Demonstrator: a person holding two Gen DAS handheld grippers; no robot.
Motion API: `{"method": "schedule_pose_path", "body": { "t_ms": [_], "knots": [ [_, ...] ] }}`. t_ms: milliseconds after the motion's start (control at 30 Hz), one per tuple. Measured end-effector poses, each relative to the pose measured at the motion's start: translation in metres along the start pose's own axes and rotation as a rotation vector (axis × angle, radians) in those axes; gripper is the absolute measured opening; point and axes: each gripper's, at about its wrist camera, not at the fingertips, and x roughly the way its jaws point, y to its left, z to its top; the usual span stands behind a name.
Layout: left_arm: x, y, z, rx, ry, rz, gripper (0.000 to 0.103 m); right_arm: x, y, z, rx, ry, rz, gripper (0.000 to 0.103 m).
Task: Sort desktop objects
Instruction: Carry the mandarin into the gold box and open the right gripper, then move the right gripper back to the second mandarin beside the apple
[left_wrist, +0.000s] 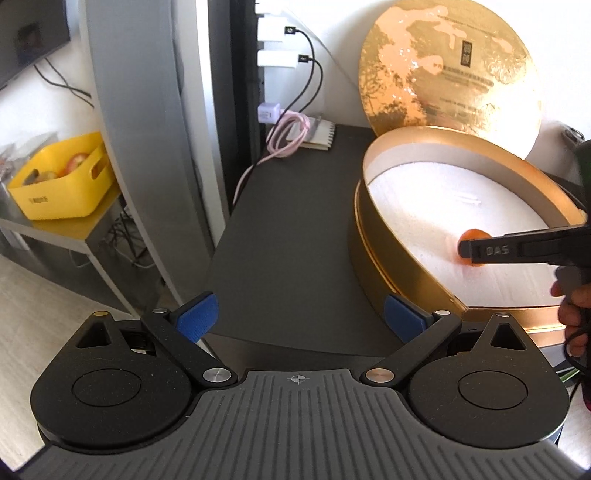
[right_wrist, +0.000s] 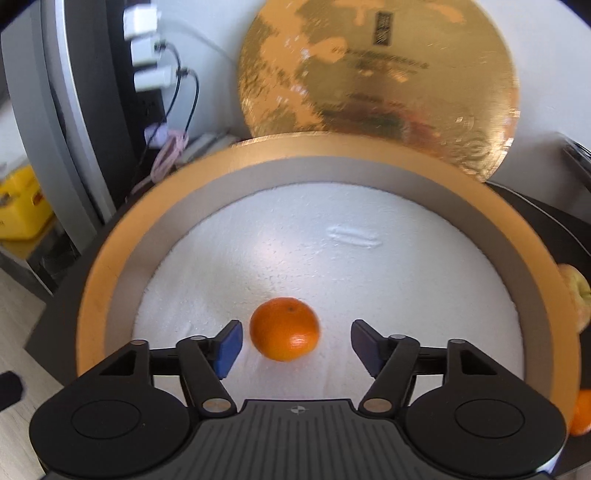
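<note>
Right gripper (right_wrist: 296, 345) stood open beside one mandarin (right_wrist: 284, 329) resting in gold box (right_wrist: 92, 295); left gripper (left_wrist: 300, 319) open, empty; other fruit (right_wrist: 580, 411) outside remained unsorted

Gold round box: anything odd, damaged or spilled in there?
Only a shallow oblong dent in the white foam liner of the gold round box, beyond the orange tangerine. Nothing spilled; the gold round lid leans upright behind.
</note>
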Motion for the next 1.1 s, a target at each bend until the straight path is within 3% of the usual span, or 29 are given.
{"method": "schedule_pose_path", "body": {
  "t_ms": [233, 467, 833, 1100],
  "knots": [
    [-0.007, -0.025, 0.001, 0.060, -0.013, -0.032, 0.100, -0.064, -0.053, -0.026, 0.110, -0.124, 0.029, 0.078],
    [-0.016, -0.065, 0.001, 0.146, -0.031, -0.092, 0.100, -0.101, -0.113, -0.057, 0.247, -0.190, -0.046, 0.079],
    [-0.018, -0.140, 0.000, 0.287, -0.026, -0.155, 0.100, -0.132, -0.182, -0.102, 0.413, -0.211, -0.157, 0.080],
    [-0.019, -0.167, -0.001, 0.339, -0.015, -0.167, 0.101, -0.129, -0.208, -0.117, 0.473, -0.199, -0.194, 0.082]
  ]
}}
